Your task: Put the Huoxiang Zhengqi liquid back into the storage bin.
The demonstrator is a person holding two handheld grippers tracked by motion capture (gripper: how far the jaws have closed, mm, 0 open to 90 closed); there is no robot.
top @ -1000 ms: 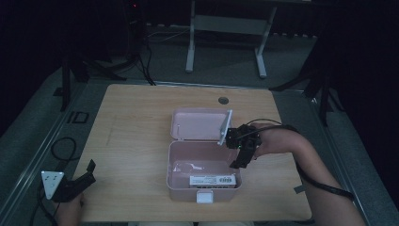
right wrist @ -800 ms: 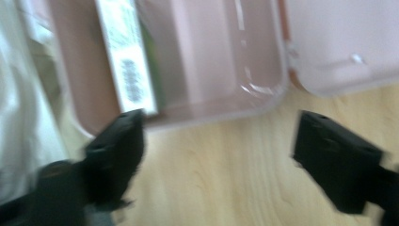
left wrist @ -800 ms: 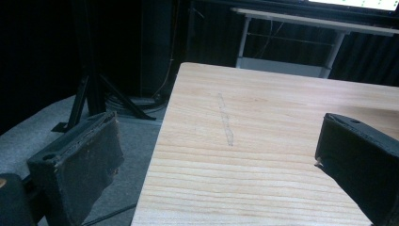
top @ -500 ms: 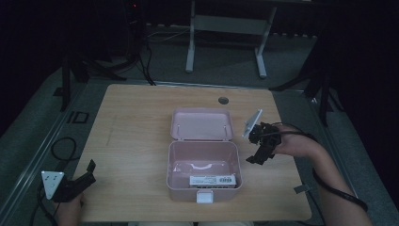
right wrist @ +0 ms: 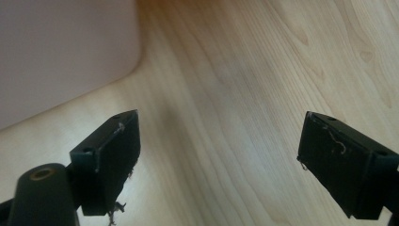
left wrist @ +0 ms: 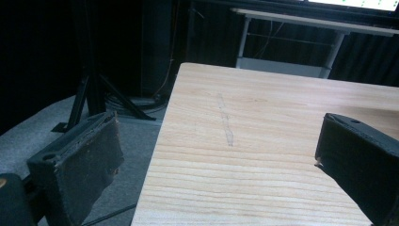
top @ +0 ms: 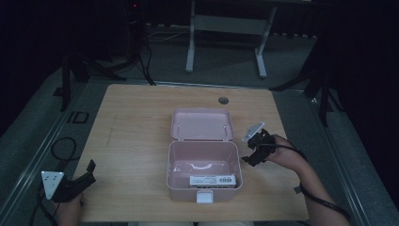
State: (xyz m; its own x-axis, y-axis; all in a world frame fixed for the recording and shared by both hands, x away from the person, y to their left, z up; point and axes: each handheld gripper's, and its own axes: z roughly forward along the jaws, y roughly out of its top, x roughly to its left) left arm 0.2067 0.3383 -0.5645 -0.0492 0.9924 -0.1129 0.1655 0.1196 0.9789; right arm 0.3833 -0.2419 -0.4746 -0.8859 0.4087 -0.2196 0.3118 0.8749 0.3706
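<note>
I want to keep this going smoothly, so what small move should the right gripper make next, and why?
Probably hold the right gripper beside the pink box, jaws open. The lid already lies fully back, the box holds just a labelled item, and the left gripper rests at the table's corner.

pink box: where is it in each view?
High view: the open pink plastic box sits mid-table, lid laid back, beside the right gripper.
Right gripper view: its pale pink wall fills the upper left corner.
Left gripper view: not in it; just bare tabletop between the fingers.
Shared landmark: the light wooden table.
</note>
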